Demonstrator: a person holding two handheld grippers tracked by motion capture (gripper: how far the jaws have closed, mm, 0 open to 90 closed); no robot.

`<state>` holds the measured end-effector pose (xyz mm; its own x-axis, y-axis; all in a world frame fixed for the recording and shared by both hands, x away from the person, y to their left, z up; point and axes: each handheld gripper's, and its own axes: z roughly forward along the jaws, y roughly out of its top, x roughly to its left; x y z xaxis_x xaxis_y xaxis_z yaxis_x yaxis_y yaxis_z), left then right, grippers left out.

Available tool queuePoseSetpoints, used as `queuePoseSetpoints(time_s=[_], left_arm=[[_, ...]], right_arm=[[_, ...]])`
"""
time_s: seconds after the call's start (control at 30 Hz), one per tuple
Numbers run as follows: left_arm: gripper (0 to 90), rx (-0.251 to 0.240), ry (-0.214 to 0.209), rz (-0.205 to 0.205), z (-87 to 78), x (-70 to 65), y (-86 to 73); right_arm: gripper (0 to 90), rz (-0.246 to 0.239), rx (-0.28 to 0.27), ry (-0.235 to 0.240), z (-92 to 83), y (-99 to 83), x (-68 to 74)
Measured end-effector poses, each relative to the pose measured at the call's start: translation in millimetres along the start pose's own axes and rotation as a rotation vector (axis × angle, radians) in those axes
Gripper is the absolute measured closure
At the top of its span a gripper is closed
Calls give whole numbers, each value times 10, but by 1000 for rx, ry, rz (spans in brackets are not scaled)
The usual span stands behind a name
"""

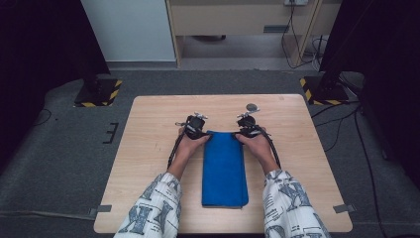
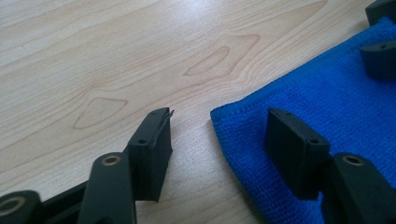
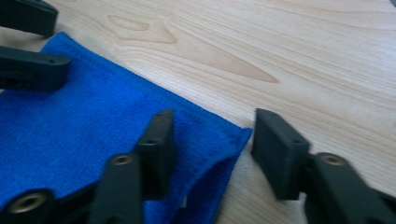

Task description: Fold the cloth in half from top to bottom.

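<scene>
A blue cloth, folded into a long strip, lies flat in the middle of the wooden table, running from the front edge toward the far side. My left gripper sits at its far left corner, my right gripper at its far right corner. In the left gripper view the jaws stand open astride the corner of the cloth, one over bare wood, one over the fabric. The right gripper is open the same way around the other corner of the cloth, whose layers gape a little at the edge.
A small dark round disc lies on the table just beyond the right gripper. Two stands with yellow-black striped bases flank the far corners on the floor. Cables trail on the floor at right.
</scene>
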<state>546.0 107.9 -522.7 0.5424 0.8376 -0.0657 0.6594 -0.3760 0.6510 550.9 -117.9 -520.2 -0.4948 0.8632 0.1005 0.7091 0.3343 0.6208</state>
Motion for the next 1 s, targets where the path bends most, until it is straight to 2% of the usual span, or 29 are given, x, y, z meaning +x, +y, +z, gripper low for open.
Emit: queuePoseSetpoints(time_s=[0.17,0.23,0.33,0.57,0.73,1.0], left_arm=[[522,-14,0,28,-8,-75,-26],[593,-8,-13,35,-16,-110,-28],[693,-20,-24,41,-18,-140,-45],[827,-26,-53,55,-50,-155,-66],[840,-46,-46,61,-128,-184,-34],[846,-116,-40,60,-345,-210,43]], right_arm=[[704,-45,2,21,-6,-16,68],[777,-53,-2,34,-9,-29,83],[838,-45,-15,49,-11,-56,88],[866,-54,-33,55,-59,-79,92],[867,-60,-61,58,-148,-64,111],[867,-70,-132,73,-392,-4,141]])
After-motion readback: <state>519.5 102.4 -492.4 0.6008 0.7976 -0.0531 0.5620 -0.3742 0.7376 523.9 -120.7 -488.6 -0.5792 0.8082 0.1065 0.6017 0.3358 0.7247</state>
